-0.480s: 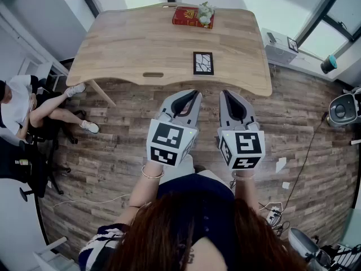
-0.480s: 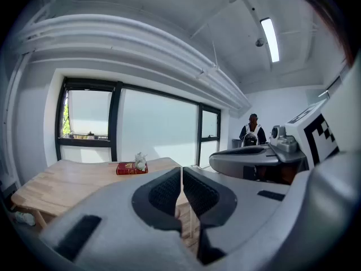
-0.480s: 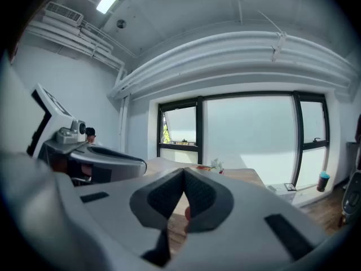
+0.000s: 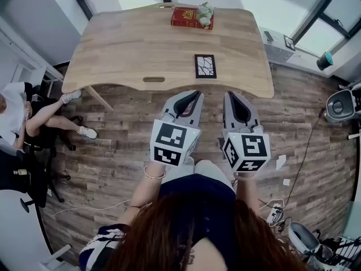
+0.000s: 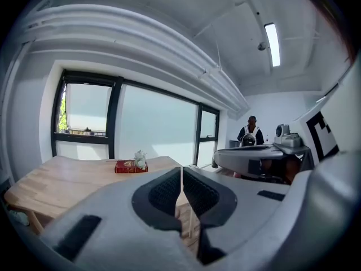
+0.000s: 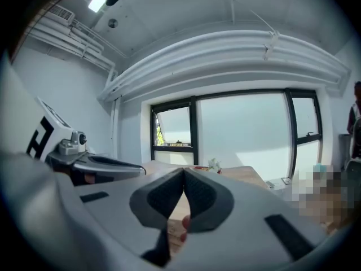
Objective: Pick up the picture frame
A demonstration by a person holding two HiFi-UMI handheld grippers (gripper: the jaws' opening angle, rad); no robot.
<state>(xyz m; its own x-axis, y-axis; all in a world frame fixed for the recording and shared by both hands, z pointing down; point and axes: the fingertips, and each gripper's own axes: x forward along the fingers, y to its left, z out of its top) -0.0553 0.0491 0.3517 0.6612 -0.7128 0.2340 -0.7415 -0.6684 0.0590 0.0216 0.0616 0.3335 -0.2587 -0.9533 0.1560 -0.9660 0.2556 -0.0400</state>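
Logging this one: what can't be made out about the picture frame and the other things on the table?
Head view: the picture frame is too small to read its image.
Gripper views: the frame is hidden, apparently behind the left gripper and right gripper.
All views: the white item on the red book is too small to identify.

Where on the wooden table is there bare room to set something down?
The left half of the table is bare, left of the picture frame and the red book. The right end past the frame is free too. Crowded only at the far edge, around the book.
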